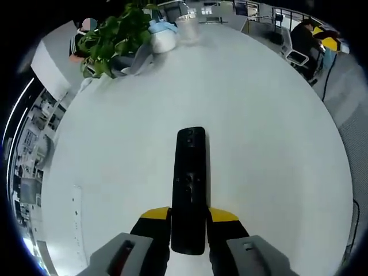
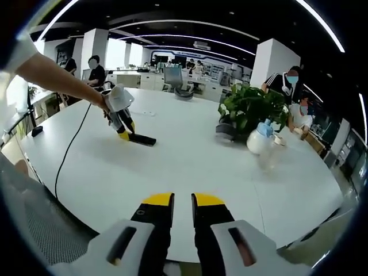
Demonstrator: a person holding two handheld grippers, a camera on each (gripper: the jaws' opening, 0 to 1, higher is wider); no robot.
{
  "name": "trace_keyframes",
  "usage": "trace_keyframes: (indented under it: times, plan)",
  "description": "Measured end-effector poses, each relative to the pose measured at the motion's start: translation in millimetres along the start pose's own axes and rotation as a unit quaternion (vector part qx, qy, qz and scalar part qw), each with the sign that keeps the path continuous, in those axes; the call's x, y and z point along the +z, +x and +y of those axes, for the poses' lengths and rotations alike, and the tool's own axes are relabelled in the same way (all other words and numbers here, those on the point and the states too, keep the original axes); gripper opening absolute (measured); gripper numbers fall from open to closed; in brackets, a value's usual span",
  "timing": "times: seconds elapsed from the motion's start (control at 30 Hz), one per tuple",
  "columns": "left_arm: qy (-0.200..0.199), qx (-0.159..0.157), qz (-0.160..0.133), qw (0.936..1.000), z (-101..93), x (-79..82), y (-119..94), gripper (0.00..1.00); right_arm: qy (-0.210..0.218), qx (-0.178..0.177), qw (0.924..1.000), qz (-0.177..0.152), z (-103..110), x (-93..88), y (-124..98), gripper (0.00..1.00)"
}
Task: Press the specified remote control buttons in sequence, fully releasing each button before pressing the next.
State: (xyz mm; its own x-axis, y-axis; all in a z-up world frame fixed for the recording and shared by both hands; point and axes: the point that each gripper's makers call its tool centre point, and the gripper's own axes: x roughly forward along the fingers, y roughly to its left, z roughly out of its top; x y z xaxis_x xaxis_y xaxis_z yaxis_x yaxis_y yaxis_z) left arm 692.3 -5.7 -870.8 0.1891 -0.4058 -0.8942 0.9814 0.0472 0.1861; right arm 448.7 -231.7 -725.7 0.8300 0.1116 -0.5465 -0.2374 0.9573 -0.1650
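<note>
Remote control (image 1: 190,187), a slim black bar, lies flat on a large white desk (image 1: 270,149). Its long axis runs straight away from the left gripper (image 1: 189,215), in line with that gripper's own jaws. The near end of the remote sits between the two yellow-tipped jaws, which are closed against its sides and pin it in place; the buttoned face points up and the far end reaches toward the middle of the desk.

In the right gripper view, the same remote (image 2: 142,139) appears well away across the desk, with the left gripper (image 2: 123,133) at its end and a person's bare arm behind it. The right gripper (image 2: 183,202) hangs over the near edge of the desk, jaws nearly together with a narrow gap and nothing between them. It is far from the buttons, so it would have to travel forward and leftward to press one.

Further off stand a leafy potted plant (image 2: 250,106) and a pale bottle (image 2: 259,138).
</note>
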Motion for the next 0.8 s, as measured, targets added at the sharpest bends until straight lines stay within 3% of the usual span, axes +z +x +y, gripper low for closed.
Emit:
trace_keyframes:
  times: [0.4,0.57,0.67,0.8]
  plan:
    - [-0.028,0.007,0.001,0.9996,-0.1,-2.1,-2,0.29,-0.001,-0.003,1.0,-0.007,-2,2.8,-1,0.12]
    - [-0.04,0.021,0.011,0.9989,0.0,-6.1,-6,0.4,0.003,-0.005,0.9998,-0.021,-3,7.4,-3,0.13]
    - [-0.059,0.013,0.017,0.998,-5.0,-8.2,-10,0.5,0.008,-0.004,0.9996,-0.025,-4,8.7,-4,0.14]
    - [-0.085,0.037,0.009,0.9957,1.3,-4.9,-21,0.5,0.007,-0.013,0.9995,-0.028,-6,10.0,-5,0.22]
